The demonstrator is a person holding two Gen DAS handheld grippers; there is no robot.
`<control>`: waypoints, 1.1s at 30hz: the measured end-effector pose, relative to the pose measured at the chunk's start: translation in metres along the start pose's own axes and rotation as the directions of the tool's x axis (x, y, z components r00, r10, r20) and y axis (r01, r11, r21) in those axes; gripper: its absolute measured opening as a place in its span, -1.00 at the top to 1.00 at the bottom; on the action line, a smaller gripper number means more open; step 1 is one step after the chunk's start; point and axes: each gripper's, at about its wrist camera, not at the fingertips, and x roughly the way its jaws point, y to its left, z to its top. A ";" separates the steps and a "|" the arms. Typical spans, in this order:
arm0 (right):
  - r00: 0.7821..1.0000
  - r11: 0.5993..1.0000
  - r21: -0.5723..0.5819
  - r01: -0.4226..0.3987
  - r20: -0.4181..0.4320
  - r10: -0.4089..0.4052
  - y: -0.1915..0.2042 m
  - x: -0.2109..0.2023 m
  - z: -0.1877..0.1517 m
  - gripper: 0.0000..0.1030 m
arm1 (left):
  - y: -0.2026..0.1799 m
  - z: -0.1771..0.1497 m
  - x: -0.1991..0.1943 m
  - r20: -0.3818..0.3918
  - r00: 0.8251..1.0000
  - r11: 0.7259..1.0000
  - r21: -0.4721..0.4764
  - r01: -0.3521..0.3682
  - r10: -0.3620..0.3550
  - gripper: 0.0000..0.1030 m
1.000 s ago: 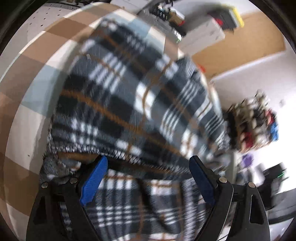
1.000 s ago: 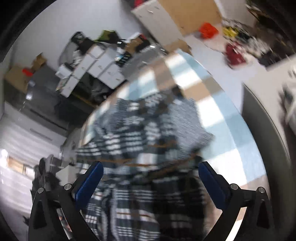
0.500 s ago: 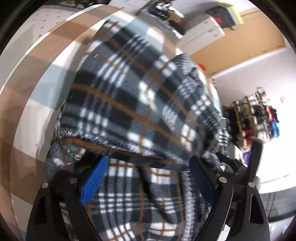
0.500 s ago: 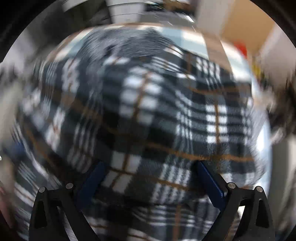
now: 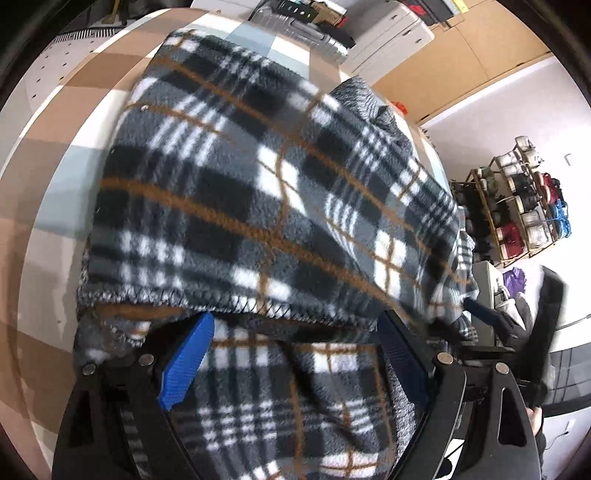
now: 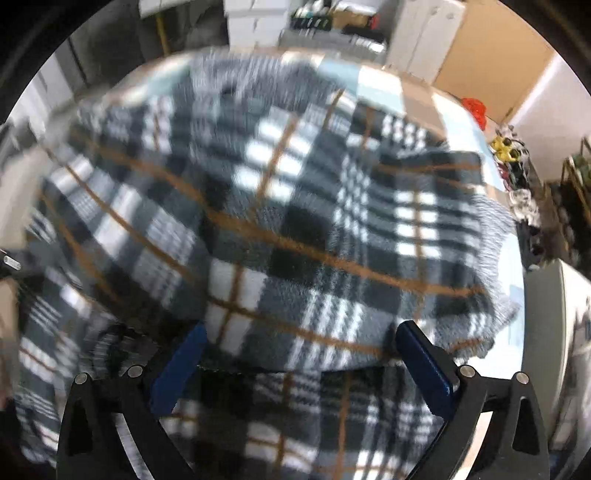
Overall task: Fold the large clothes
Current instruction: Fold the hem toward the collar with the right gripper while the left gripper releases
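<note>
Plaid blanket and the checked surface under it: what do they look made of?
Blanket: soft fleece, probably synthetic, matte; fuzzy nap and a stitched overlock edge show. Surface: seemingly a smooth, flat printed cloth or mat in tan, white and pale blue; the weave can't be made out.

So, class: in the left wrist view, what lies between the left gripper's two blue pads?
Plaid fleece: its stitched edge crosses the left gripper, untouched by either pad.

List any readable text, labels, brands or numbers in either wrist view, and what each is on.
None can be read.
Plaid fleece blanket: no tag or print shows.
Checked table cover: colour blocks only.
White cabinets and the boxes on them: any markings are too small to read.
Shelf rack of jars: labels, if any, too small.
Right wrist view: blurred by motion, nothing legible.
</note>
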 end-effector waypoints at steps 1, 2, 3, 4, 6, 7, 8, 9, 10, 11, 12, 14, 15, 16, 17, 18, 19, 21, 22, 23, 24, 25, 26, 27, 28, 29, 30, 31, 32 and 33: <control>0.999 0.999 0.019 -0.026 0.024 0.025 -0.004 -0.011 -0.001 -1.00 | 0.002 -0.002 -0.002 0.003 1.000 1.000 -0.009 0.007 -0.007 -0.68; 0.996 0.996 0.057 -0.074 0.062 0.071 -0.010 -0.030 -0.007 -1.00 | 0.005 -0.004 -0.005 0.003 1.000 1.000 -0.011 0.007 -0.007 -0.68; 0.989 0.990 0.088 -0.115 0.100 0.106 -0.015 -0.045 -0.014 -1.00 | 0.006 -0.006 -0.008 0.000 1.000 1.000 -0.008 0.009 -0.009 -0.68; 0.981 0.981 0.110 -0.158 0.130 0.144 -0.019 -0.058 -0.018 -1.00 | 0.002 -0.009 -0.011 0.002 1.000 1.000 0.000 0.013 -0.013 -0.68; 0.944 0.939 0.166 -0.302 0.188 0.271 -0.023 -0.087 -0.034 -1.00 | -0.005 -0.012 -0.023 0.016 1.000 0.999 0.032 0.013 -0.013 -0.68; 0.907 0.898 0.191 -0.397 0.230 0.352 -0.025 -0.103 -0.049 -1.00 | -0.011 -0.014 -0.031 0.038 0.999 0.999 0.053 0.007 -0.009 -0.68; 0.880 0.867 0.207 -0.453 0.260 0.398 -0.026 -0.113 -0.057 -1.00 | -0.015 -0.015 -0.036 0.056 0.998 0.998 0.061 0.001 -0.005 -0.68; 0.851 0.833 0.224 -0.506 0.288 0.439 -0.021 -0.121 -0.064 -1.00 | -0.018 -0.017 -0.043 0.071 0.997 0.998 0.066 0.002 -0.007 -0.68; 0.818 0.797 0.232 -0.558 0.315 0.481 -0.020 -0.128 -0.077 -1.00 | -0.022 -0.019 -0.051 0.077 0.997 0.998 0.064 0.019 -0.024 -0.68; 0.778 0.756 0.233 -0.612 0.348 0.523 -0.019 -0.134 -0.088 -1.00 | -0.026 -0.016 -0.051 0.083 0.996 0.998 0.060 0.026 -0.031 -0.68; 0.756 0.732 0.234 -0.640 0.365 0.544 -0.014 -0.141 -0.093 -1.00 | -0.030 -0.016 -0.056 0.088 0.996 0.998 0.065 0.015 -0.021 -0.68; 0.708 0.686 0.224 -0.692 0.397 0.584 -0.003 -0.143 -0.114 -1.00 | -0.040 -0.012 -0.066 0.109 0.993 0.994 0.093 -0.053 0.043 -0.68; 0.698 0.677 0.221 -0.702 0.400 0.594 0.000 -0.140 -0.117 -1.00 | -0.048 -0.006 -0.068 0.118 0.990 0.989 0.116 -0.095 0.081 -0.68; 0.684 0.667 0.208 -0.716 0.399 0.610 0.007 -0.134 -0.123 -1.00 | -0.061 0.004 -0.066 0.122 0.986 0.982 0.138 -0.131 0.114 -0.68; 0.676 0.663 0.193 -0.723 0.391 0.624 0.013 -0.127 -0.124 -1.00 | -0.067 0.010 -0.067 0.121 0.984 0.976 0.155 -0.152 0.134 -0.68; 0.668 0.660 0.180 -0.730 0.393 0.632 0.018 -0.123 -0.127 -1.00 | -0.074 0.021 -0.068 0.120 0.981 0.973 0.157 -0.170 0.152 -0.68; 0.659 0.655 0.170 -0.737 0.399 0.638 0.021 -0.120 -0.131 -1.00 | -0.076 0.029 -0.070 0.121 0.978 0.971 0.149 -0.187 0.170 -0.68; 0.647 0.651 0.154 -0.744 0.409 0.643 0.022 -0.110 -0.137 -1.00 | -0.081 0.052 -0.066 0.101 0.976 0.968 0.145 -0.204 0.191 -0.70; 0.652 0.652 0.163 -0.741 0.407 0.640 0.023 -0.108 -0.137 -1.00 | -0.084 0.070 -0.057 0.074 0.979 0.970 0.146 -0.197 0.187 -0.70; 0.646 0.647 0.159 -0.746 0.408 0.645 0.021 -0.108 -0.137 -1.00 | -0.087 0.083 -0.049 0.069 0.978 0.968 0.143 -0.204 0.196 -0.70; 0.633 0.640 0.148 -0.754 0.421 0.650 0.019 -0.114 -0.142 -1.00 | -0.091 0.100 -0.036 0.069 0.969 0.959 0.142 -0.246 0.238 -0.70; 0.623 0.639 0.134 -0.758 0.440 0.647 0.016 -0.119 -0.146 -1.00 | -0.092 0.109 -0.028 0.059 0.962 0.950 0.153 -0.272 0.266 -0.70; 0.624 0.648 0.131 -0.750 0.464 0.629 0.010 -0.122 -0.146 -1.00 | -0.093 0.123 -0.012 0.042 0.956 0.941 0.168 -0.293 0.290 -0.70; 0.622 0.648 0.135 -0.749 0.479 0.619 0.004 -0.123 -0.148 -1.00 | -0.094 0.134 0.004 0.022 0.952 0.936 0.178 -0.305 0.306 -0.70; 0.617 0.644 0.138 -0.753 0.488 0.617 0.001 -0.125 -0.155 -1.00 | -0.093 0.149 0.025 -0.008 0.945 0.929 0.187 -0.320 0.328 -0.70; 0.611 0.634 0.147 -0.759 0.495 0.617 -0.005 -0.124 -0.155 -1.00 | -0.091 0.158 0.038 -0.021 0.941 0.927 0.185 -0.328 0.337 -0.70; 0.609 0.626 0.158 -0.764 0.497 0.618 -0.010 -0.123 -0.154 -1.00 | -0.086 0.170 0.055 -0.036 0.941 0.930 0.174 -0.325 0.336 -0.70; 0.612 0.623 0.169 -0.764 0.497 0.615 -0.015 -0.121 -0.154 -1.00 | -0.082 0.178 0.062 -0.053 0.942 0.934 0.165 -0.318 0.331 -0.70; 0.615 0.623 0.181 -0.761 0.506 0.605 -0.021 -0.121 -0.154 -1.00 | -0.076 0.186 0.071 -0.065 0.945 0.940 0.150 -0.308 0.320 -0.70; 0.615 0.623 0.184 -0.760 0.514 0.598 -0.025 -0.121 -0.153 -1.00 | -0.069 0.194 0.084 -0.080 0.949 0.947 0.129 -0.294 0.306 -0.70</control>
